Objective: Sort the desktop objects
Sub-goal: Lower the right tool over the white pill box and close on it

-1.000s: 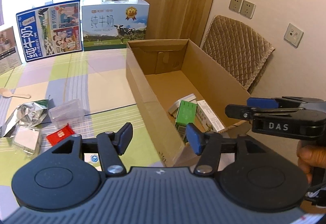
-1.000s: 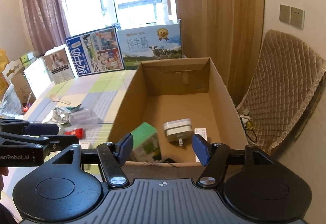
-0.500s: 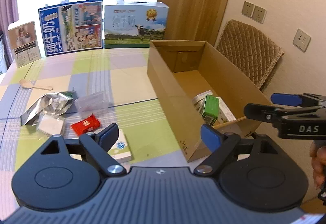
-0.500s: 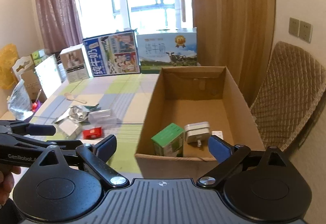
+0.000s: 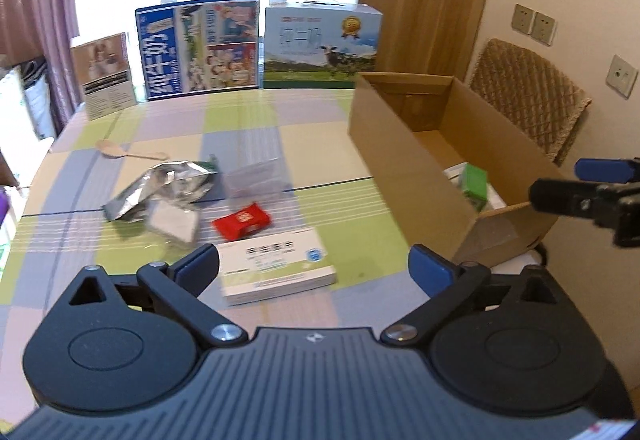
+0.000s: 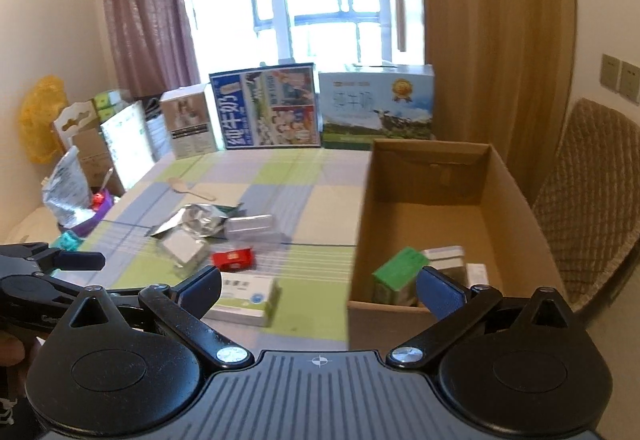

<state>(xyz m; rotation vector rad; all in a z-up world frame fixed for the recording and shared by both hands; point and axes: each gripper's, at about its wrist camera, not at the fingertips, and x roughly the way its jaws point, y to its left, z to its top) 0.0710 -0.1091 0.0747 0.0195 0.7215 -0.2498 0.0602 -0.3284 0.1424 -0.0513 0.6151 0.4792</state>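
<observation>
The table (image 5: 100,256) carries a checked cloth of green, lilac and pale yellow squares. At its far edge stand three printed cartons. The blue milk carton (image 5: 198,48) has large white Chinese characters along its left side, and the green milk carton (image 5: 322,44) shows a cow on a meadow and a gold medal; its characters are too blurred to read here. The small brown carton (image 5: 106,74) at the far left corner has dark text that I cannot read.

The open cardboard box (image 5: 404,168) sits at the right edge of the table. Inside it, near its front wall, a green box (image 6: 398,272) stands beside a grey-white item (image 6: 446,258) and a white box (image 6: 478,274).

On the cloth, near the front edge, lies a flat white medicine box (image 5: 276,268) with a line of dark print and a round blue logo. Just behind it is a red packet (image 5: 242,220) with white writing, too small to read. Further left lie a crumpled silver foil bag (image 5: 160,188), a white sachet (image 5: 174,222) and a clear plastic case (image 5: 254,176). A wooden spoon (image 5: 124,152) lies toward the left edge.

The left gripper (image 5: 314,266) hangs over the white medicine box, its jaws opening with only the table below them. The right gripper (image 6: 320,288) is also opening, with nothing between its blue pads (image 6: 438,294).
</observation>
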